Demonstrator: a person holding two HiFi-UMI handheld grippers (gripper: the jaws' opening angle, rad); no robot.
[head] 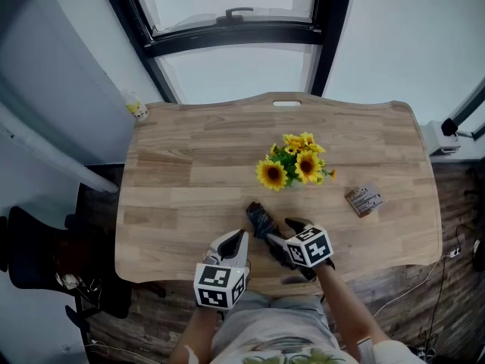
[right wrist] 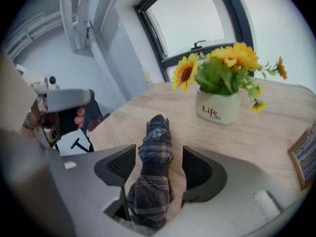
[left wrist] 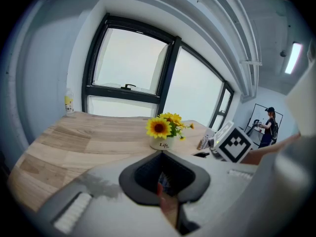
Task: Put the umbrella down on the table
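Observation:
A folded dark plaid umbrella (head: pixel 261 220) lies on the wooden table (head: pixel 189 173) near its front edge, pointing toward the sunflowers. My right gripper (head: pixel 282 233) stands open astride the umbrella's near end. In the right gripper view the umbrella (right wrist: pixel 157 147) runs between the two dark pads (right wrist: pixel 118 164), with a gap on each side. My left gripper (head: pixel 236 241) hovers just left of the umbrella, its white fingers drawn together to a point. In the left gripper view its jaws (left wrist: pixel 160 154) look shut with nothing held.
A white pot of sunflowers (head: pixel 292 169) stands mid-table just beyond the umbrella. A small printed box (head: pixel 364 199) sits to the right. A little bottle (head: pixel 137 110) is at the far left corner. A window is behind the table, and a dark chair (head: pixel 30 256) is on the left.

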